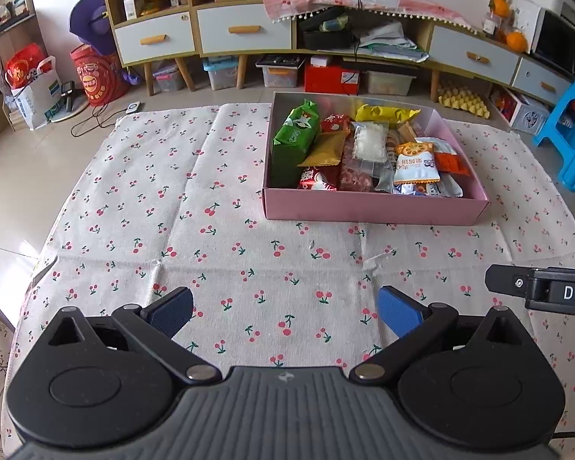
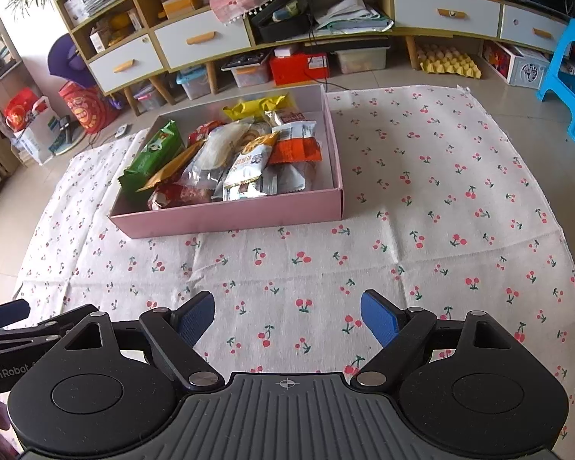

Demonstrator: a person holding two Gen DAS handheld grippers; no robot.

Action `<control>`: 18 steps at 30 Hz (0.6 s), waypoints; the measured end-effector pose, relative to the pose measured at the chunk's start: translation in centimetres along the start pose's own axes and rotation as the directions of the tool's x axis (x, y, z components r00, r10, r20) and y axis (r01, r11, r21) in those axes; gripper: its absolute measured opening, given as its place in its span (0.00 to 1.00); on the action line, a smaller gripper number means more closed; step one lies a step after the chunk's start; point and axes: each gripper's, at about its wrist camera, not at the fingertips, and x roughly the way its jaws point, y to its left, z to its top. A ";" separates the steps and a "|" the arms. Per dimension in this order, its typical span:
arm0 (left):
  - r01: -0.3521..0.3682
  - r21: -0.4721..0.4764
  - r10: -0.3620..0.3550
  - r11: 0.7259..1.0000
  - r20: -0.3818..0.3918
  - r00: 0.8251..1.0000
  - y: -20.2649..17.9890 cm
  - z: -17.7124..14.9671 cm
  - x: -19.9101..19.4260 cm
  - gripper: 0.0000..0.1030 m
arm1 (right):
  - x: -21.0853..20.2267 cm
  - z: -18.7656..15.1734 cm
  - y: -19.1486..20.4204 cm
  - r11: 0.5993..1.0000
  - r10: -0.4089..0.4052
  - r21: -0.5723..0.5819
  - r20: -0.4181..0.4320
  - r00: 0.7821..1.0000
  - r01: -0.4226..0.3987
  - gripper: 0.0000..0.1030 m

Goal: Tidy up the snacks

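Both the left claw (image 1: pixel 283 312) and the right claw (image 2: pixel 287 316) hang spread and empty, the pink box (image 2: pixel 226 216) of snacks (image 2: pixel 245 155) ahead of them. The packets look light, crinkly and slippery (contents likely crushable), so a pinch on a sealed end seam probably suits best.

Both wrist views down onto box (image 1: pixel 371 205)

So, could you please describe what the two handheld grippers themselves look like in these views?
Both look alike: the left gripper and right gripper have black linkage arms with silver pivot pins, round black discs either side, a ribbed grey centre plate, and textured blue finger pads. White lettering shows on each body's side in the other's view. A thin black cable trails from the left one.
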 end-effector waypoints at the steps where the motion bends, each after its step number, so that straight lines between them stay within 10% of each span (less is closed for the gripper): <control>1: -0.002 0.000 0.002 1.000 0.000 1.000 0.0 0.0 0.0 0.99 | 0.0 0.0 0.0 1.000 0.000 0.002 0.000 1.000 0.000 0.83; 18: 0.000 -0.001 0.000 1.000 -0.004 1.000 0.1 0.1 0.0 0.99 | 0.3 -0.1 0.2 1.000 -0.004 -0.001 -0.012 1.000 0.004 0.83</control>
